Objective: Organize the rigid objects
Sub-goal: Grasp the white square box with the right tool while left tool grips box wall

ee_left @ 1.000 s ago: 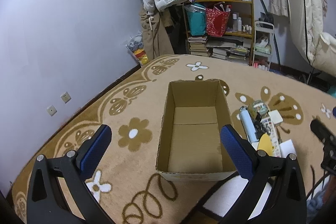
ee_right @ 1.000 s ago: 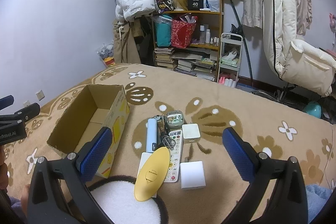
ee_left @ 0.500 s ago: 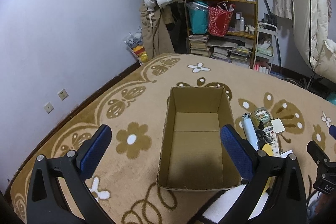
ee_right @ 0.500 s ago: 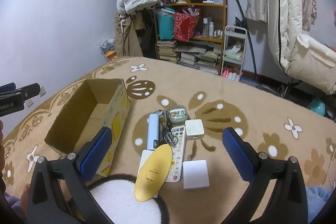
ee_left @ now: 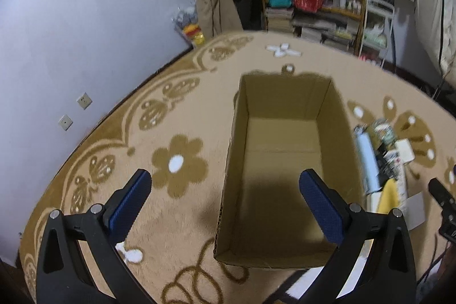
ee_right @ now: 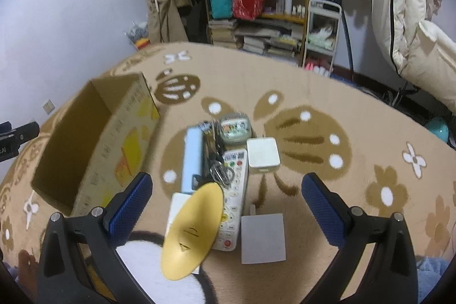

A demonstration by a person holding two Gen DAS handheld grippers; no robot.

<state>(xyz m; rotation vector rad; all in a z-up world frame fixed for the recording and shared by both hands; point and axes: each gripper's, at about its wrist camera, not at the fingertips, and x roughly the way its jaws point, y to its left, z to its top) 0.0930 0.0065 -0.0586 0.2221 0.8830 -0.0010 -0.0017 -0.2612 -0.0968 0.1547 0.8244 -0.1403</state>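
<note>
Basically we're at the approach step, nothing picked yet. Box sits open and empty on the rug; left gripper hovers over its near end, jaws wide, holding nothing. Right gripper hangs above the pile just right of the box, jaws also wide and empty.

Pile, relative to the box: blue tube nearest its right wall, keys and remote beside that, yellow oval lying over the remote's near end and over a white card we can't identify. Round tin at the far end, white cube to its right, grey square nearer us.

We judge zero items boxed so far. Next move as we see it: right gripper drops onto one piece, likely the yellow oval since it's on top and centred between the pads. It's thin and curved, so we need an edge-on pinch, else it slips. Then carry left and release over the box.
</note>
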